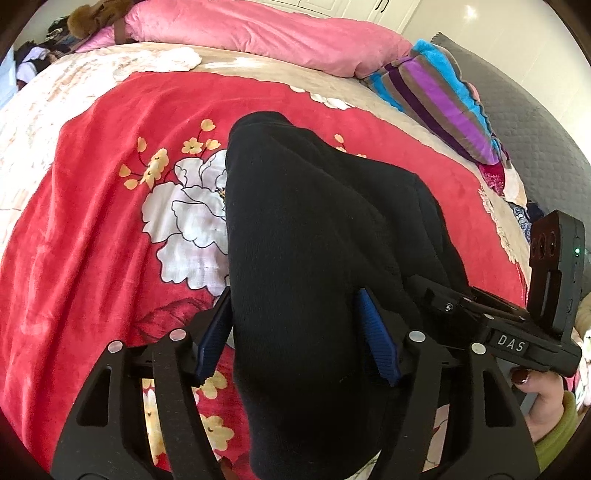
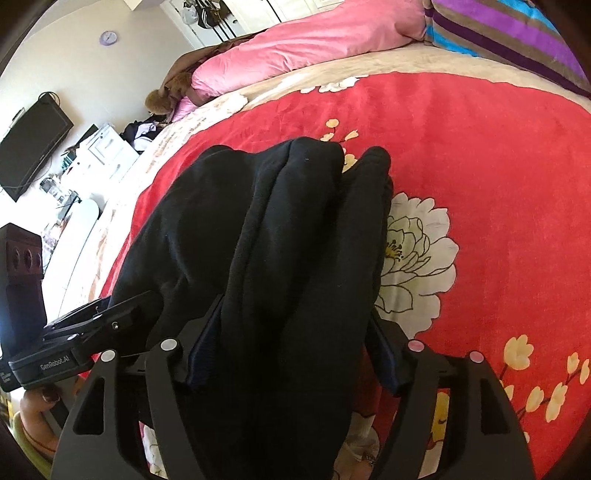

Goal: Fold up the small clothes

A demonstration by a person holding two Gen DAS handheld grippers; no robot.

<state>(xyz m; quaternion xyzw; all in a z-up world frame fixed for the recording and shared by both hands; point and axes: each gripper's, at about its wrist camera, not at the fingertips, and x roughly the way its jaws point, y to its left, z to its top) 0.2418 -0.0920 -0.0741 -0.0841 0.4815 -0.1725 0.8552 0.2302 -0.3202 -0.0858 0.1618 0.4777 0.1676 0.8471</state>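
A black garment lies bunched on a red floral blanket on the bed. My left gripper has its blue-padded jaws on either side of the garment's near end and grips a thick fold. The right gripper body shows at the right of the left wrist view. In the right wrist view the same black garment hangs in folds between the jaws of my right gripper, which is shut on it. The left gripper shows at the left.
A pink quilt and a striped purple-blue blanket lie at the far side of the bed. A grey padded headboard stands at right. A television and white furniture stand beyond the bed.
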